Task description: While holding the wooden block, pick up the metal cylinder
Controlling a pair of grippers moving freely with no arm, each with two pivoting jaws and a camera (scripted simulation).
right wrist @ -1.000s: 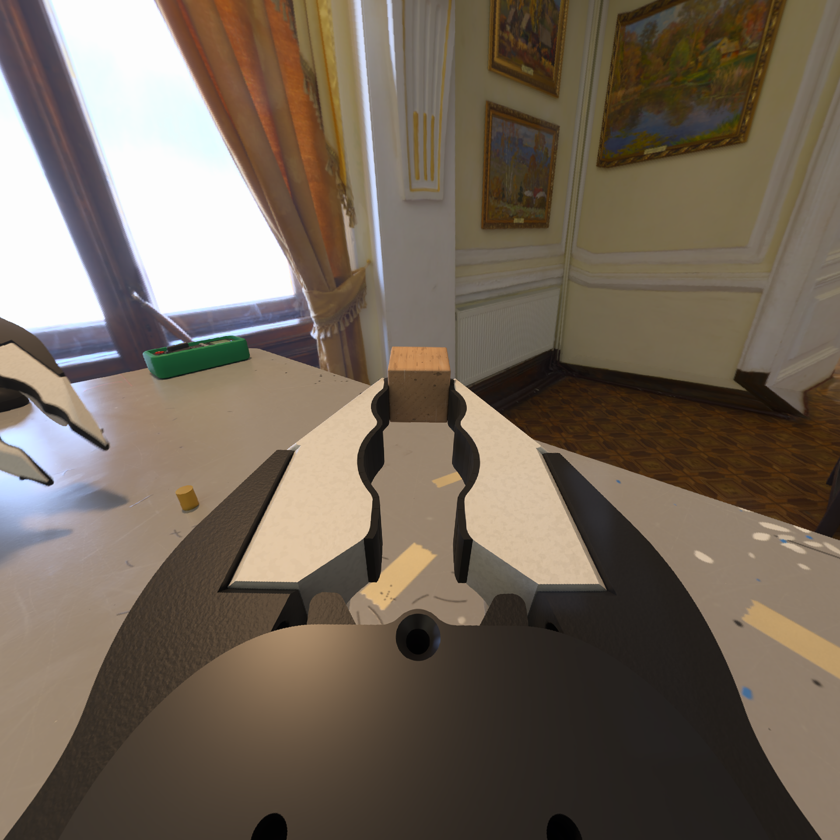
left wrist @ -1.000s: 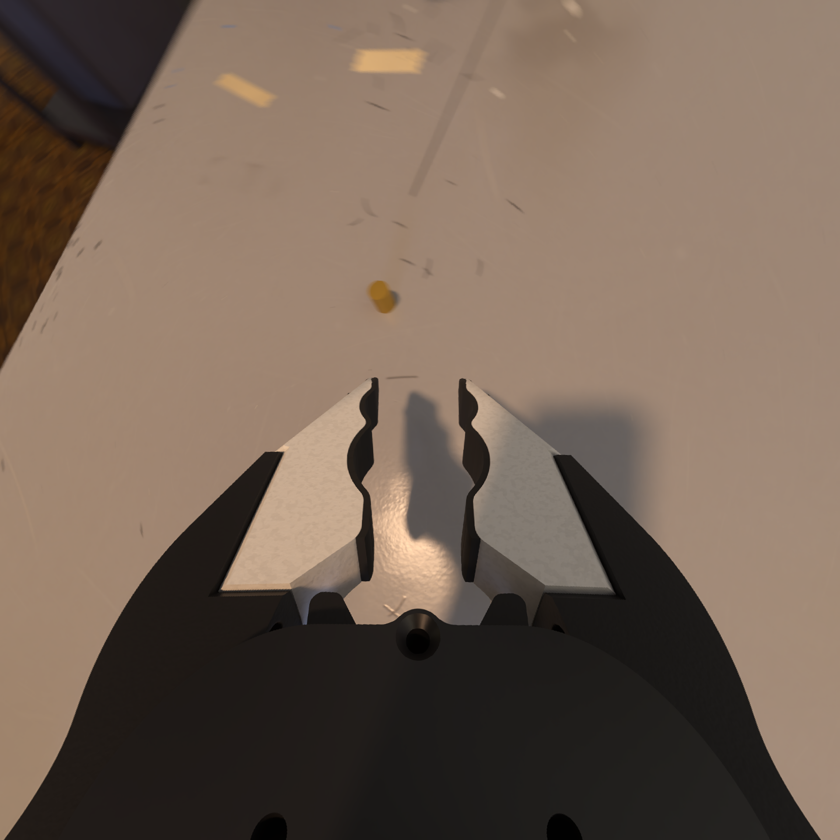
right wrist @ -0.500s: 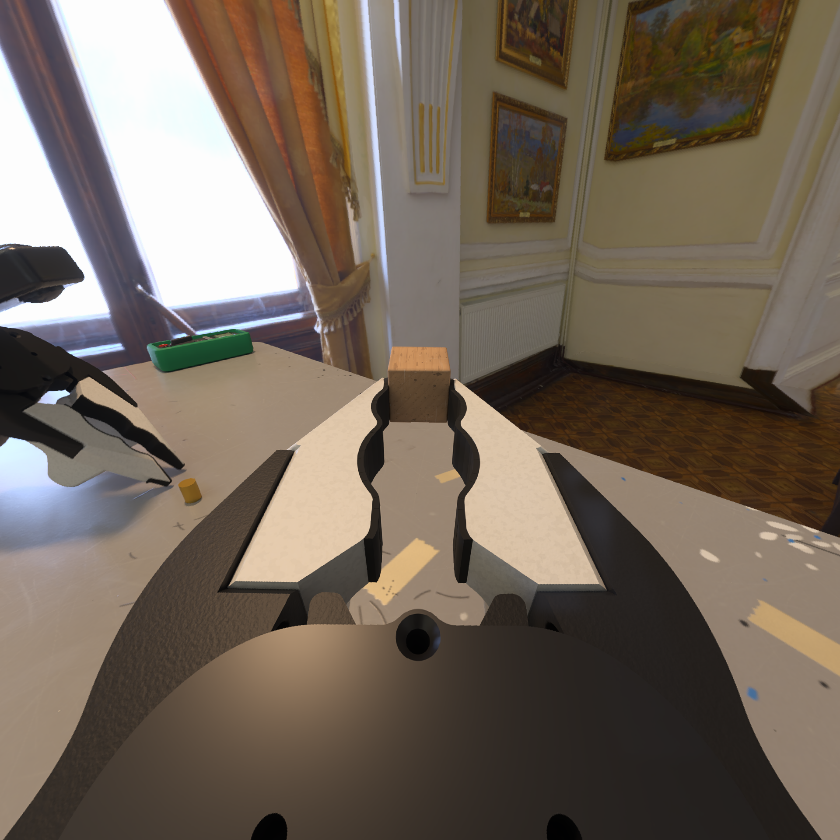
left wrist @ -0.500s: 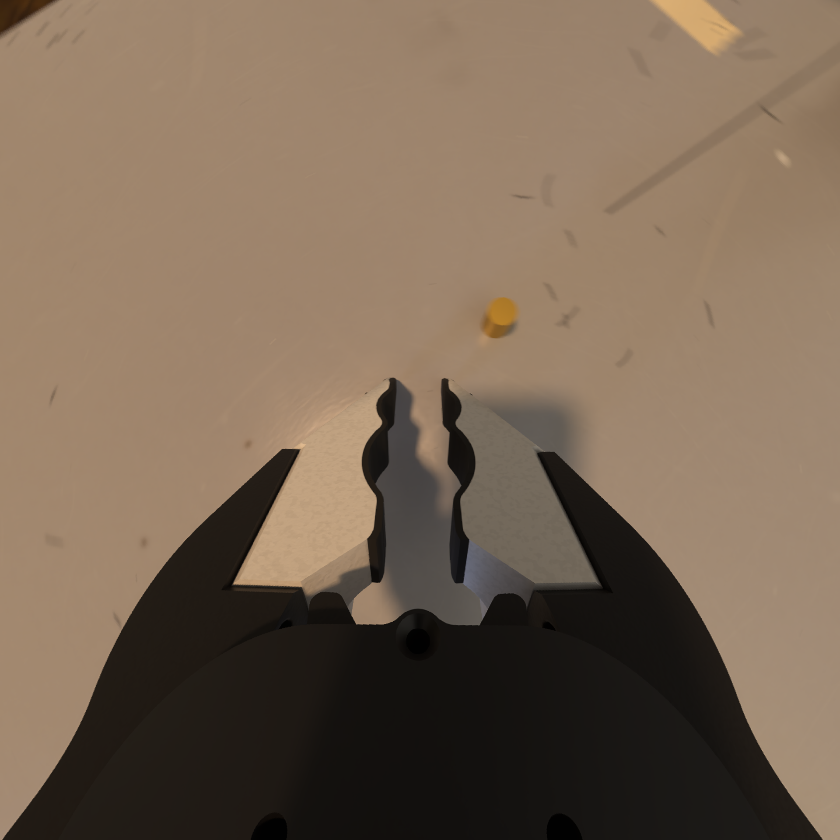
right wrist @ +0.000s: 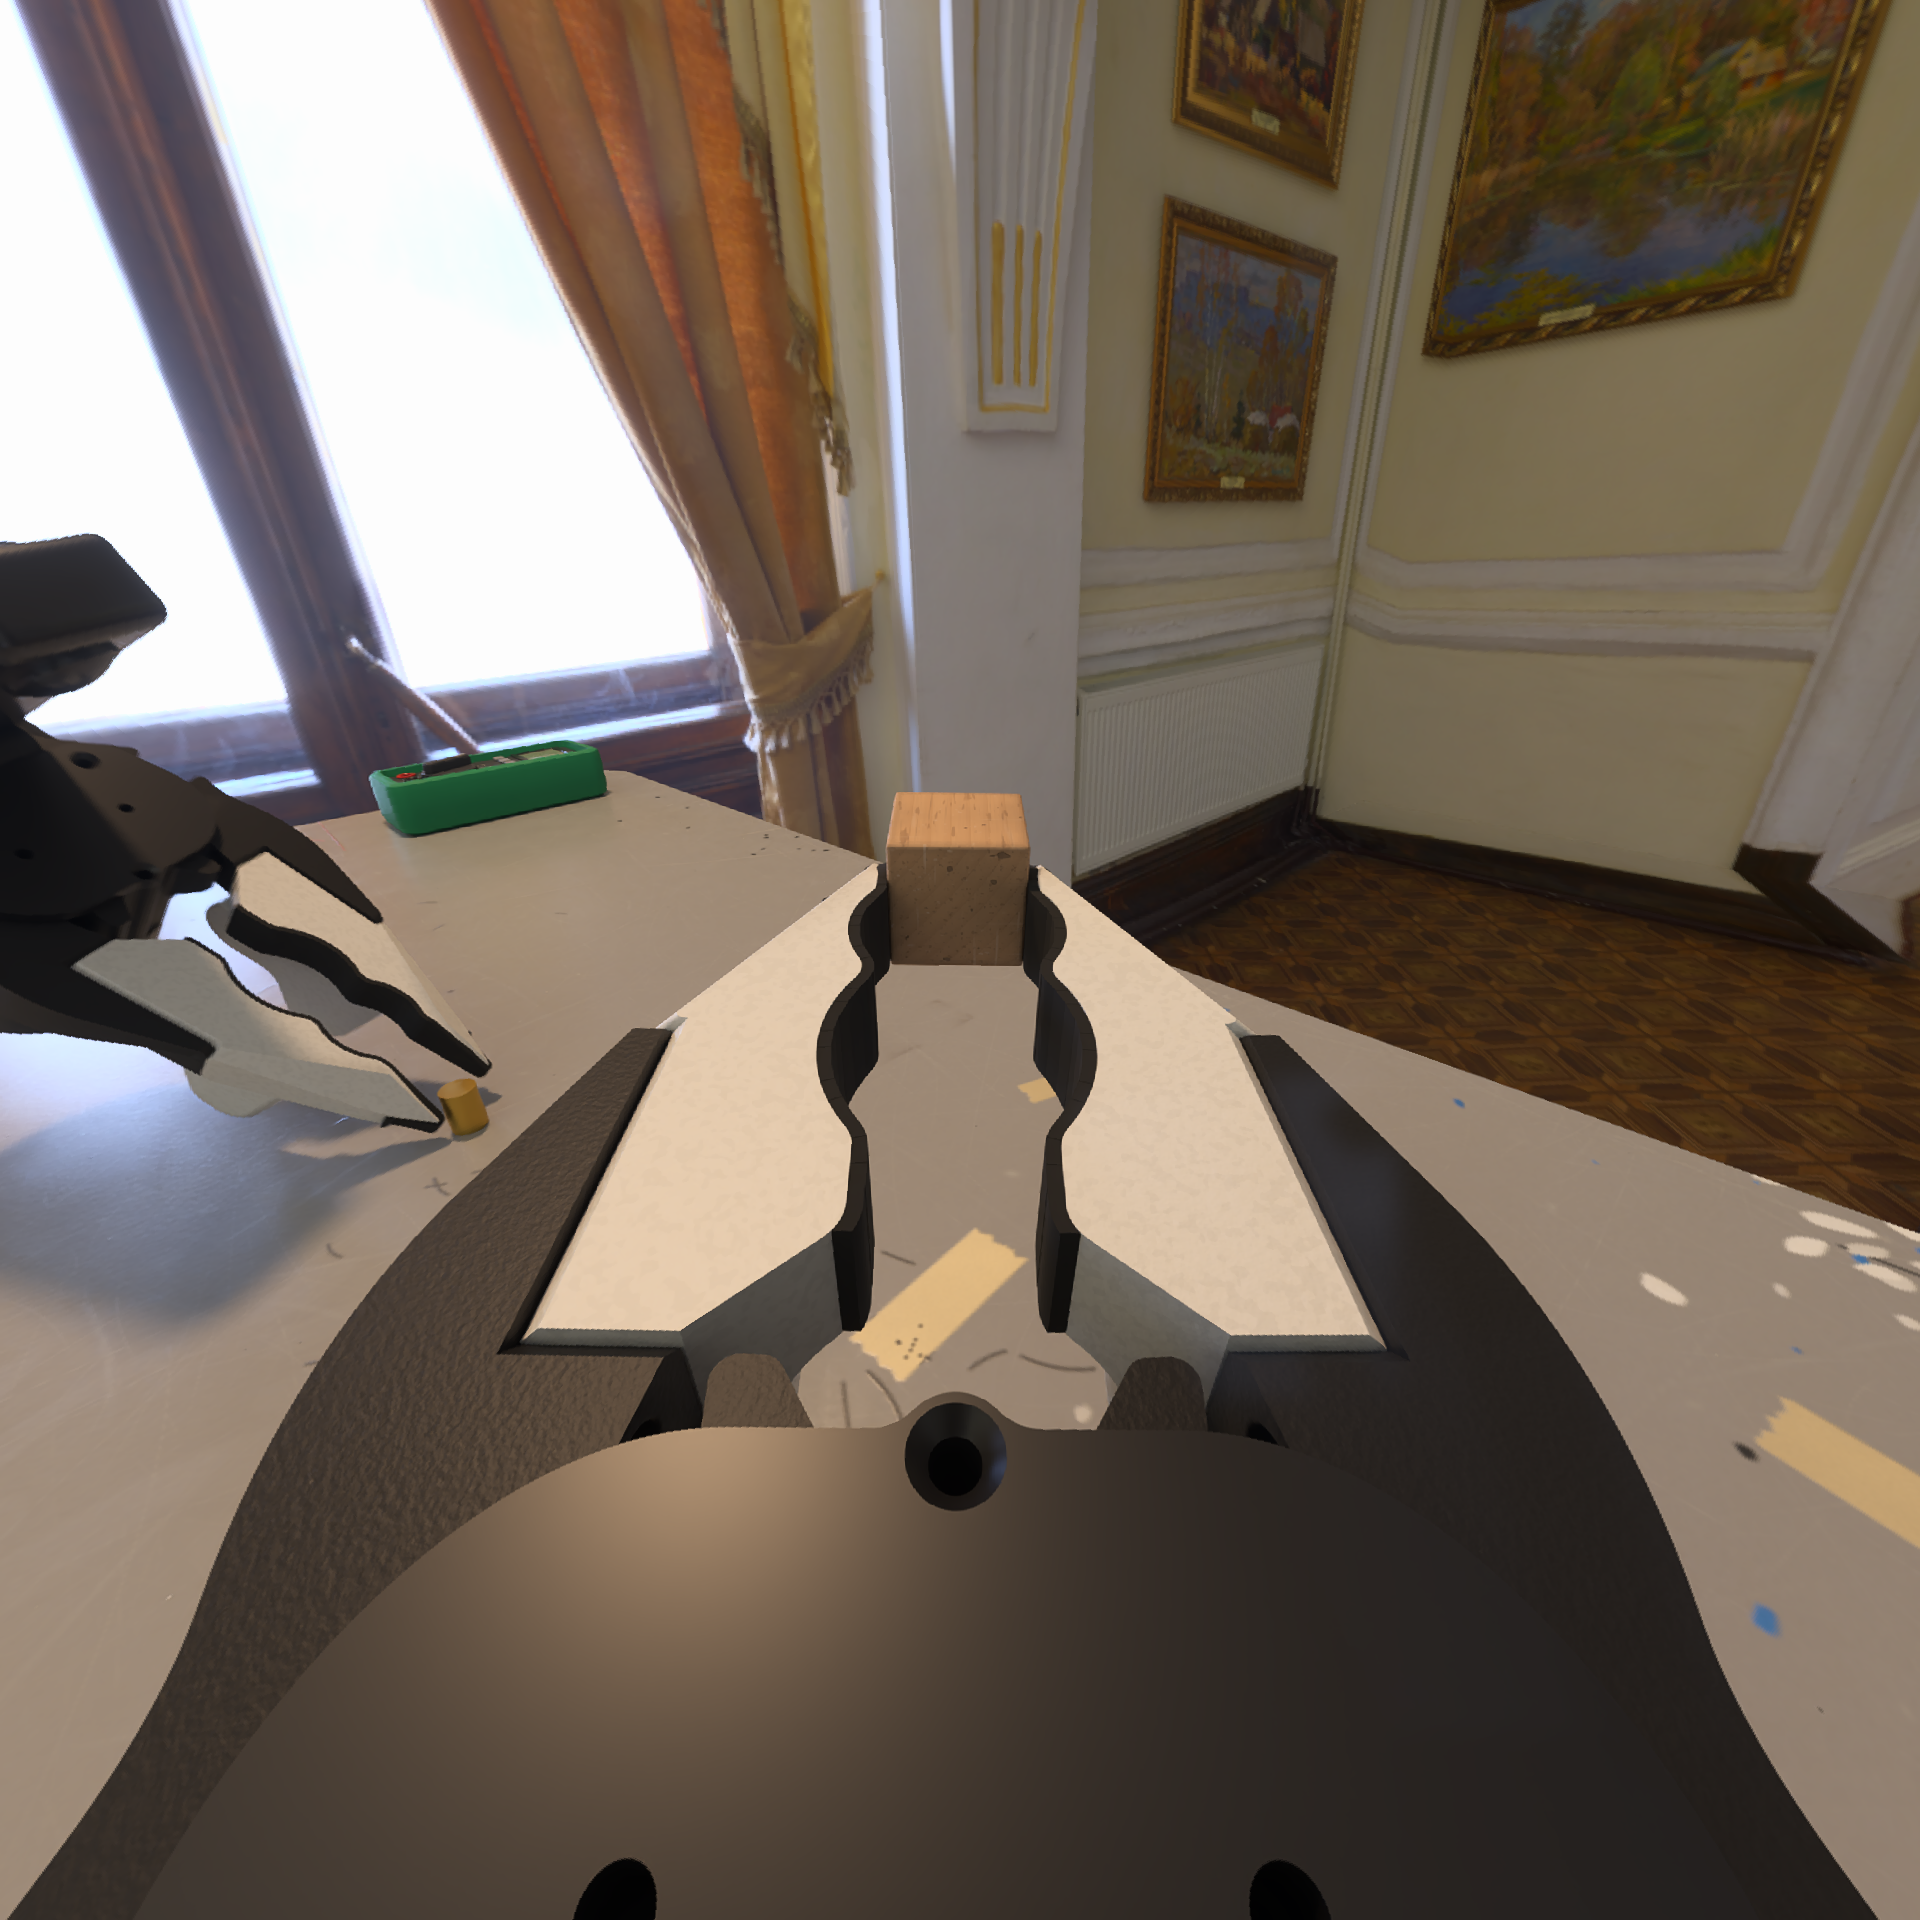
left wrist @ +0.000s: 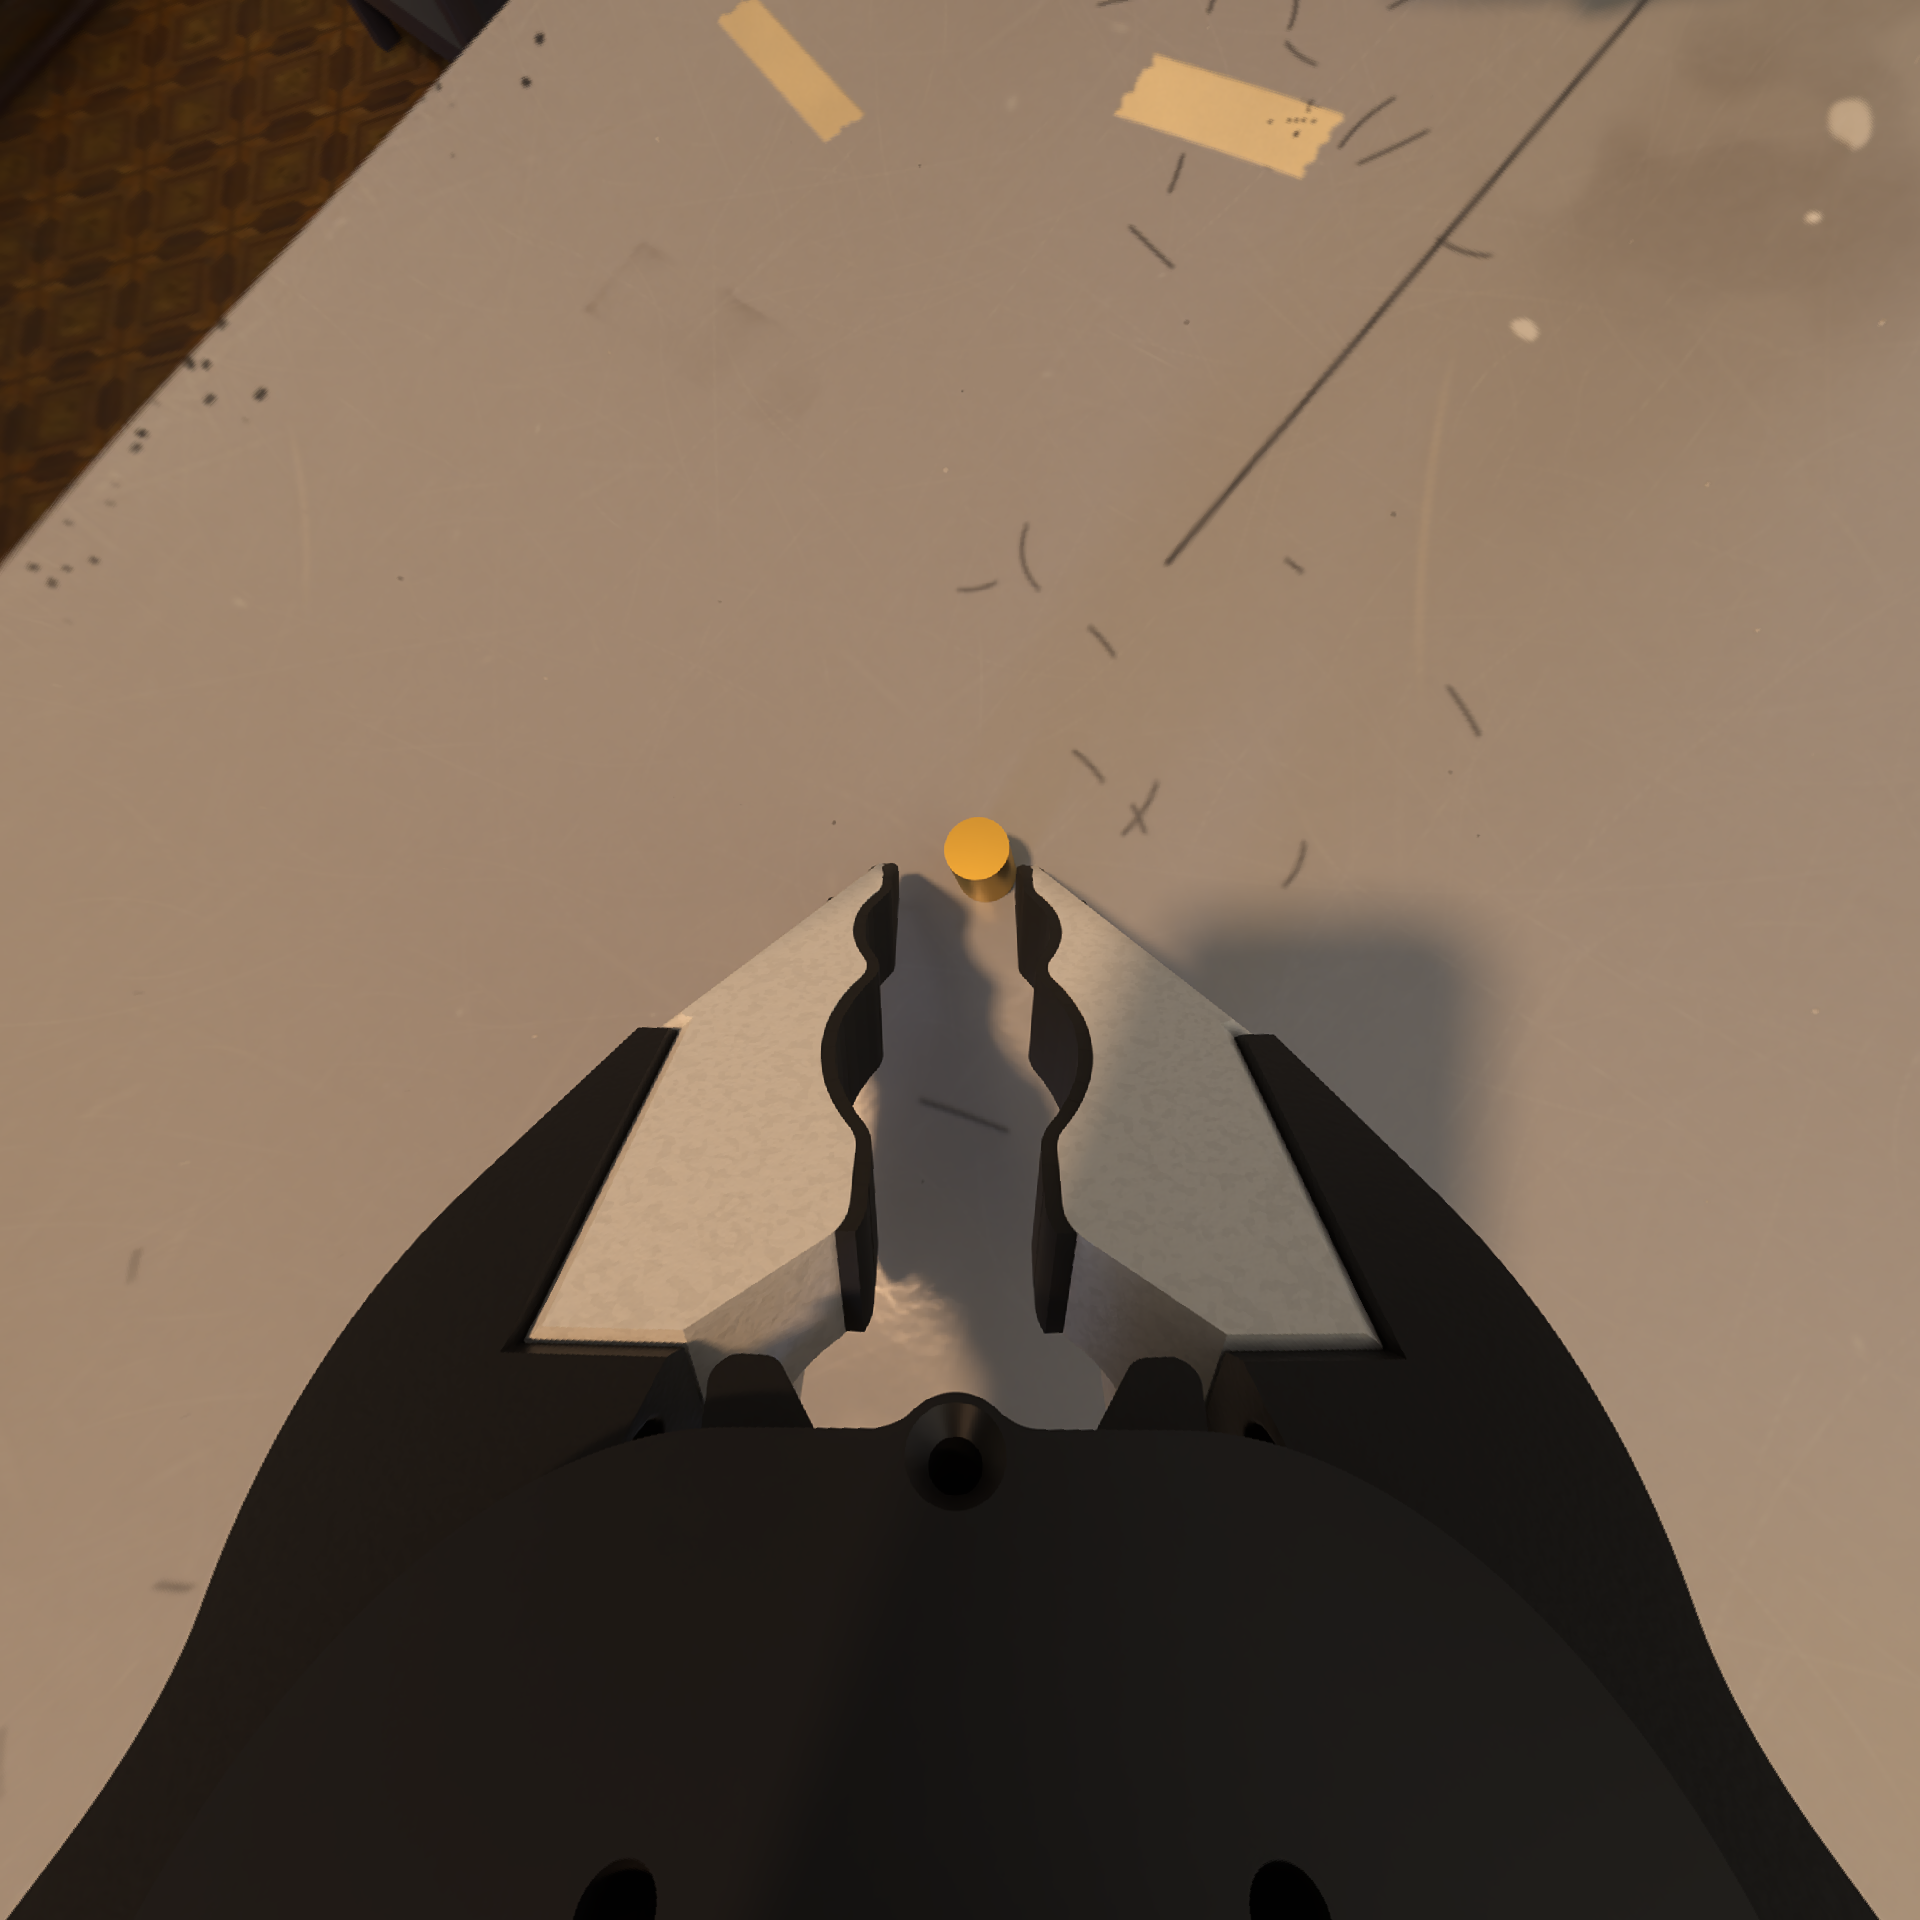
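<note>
Metal cylinder (left wrist: 977, 860), small and brass-yellow, stands upright on the grey table (left wrist: 520, 644), just past the tips of my left tongs (left wrist: 956, 878). From the left wrist view its round top shows in the gap ahead of the two fingertips, a little to the right of the middle, near the right tip. My left tongs are spread, with bare tabletop showing all the way down between the jaws; nothing is pinched in them. Their shadow falls to the right on the table. Far beyond the cylinder lie two strips of tan tape (left wrist: 1226, 114), a long thin dark line and a scatter of short scratches.

From the right wrist view, the same left tongs (right wrist: 436, 1091) come in low from the left, tilted down, their tips at the table. The cylinder (right wrist: 463, 1107) stands just beside the nearer tip; I cannot tell whether that tip touches it.

My right tongs (right wrist: 956, 894) are pinching the wooden block (right wrist: 958, 878) between their tips. The block is a pale cube, held level, clear of the table, with its upper part rising above the fingers. On the far left of the table sits a green tray (right wrist: 488, 787), in front of a bright window with an orange curtain (right wrist: 665, 364). Framed paintings (right wrist: 1236, 353) hang on the cream wall at the far right.
</note>
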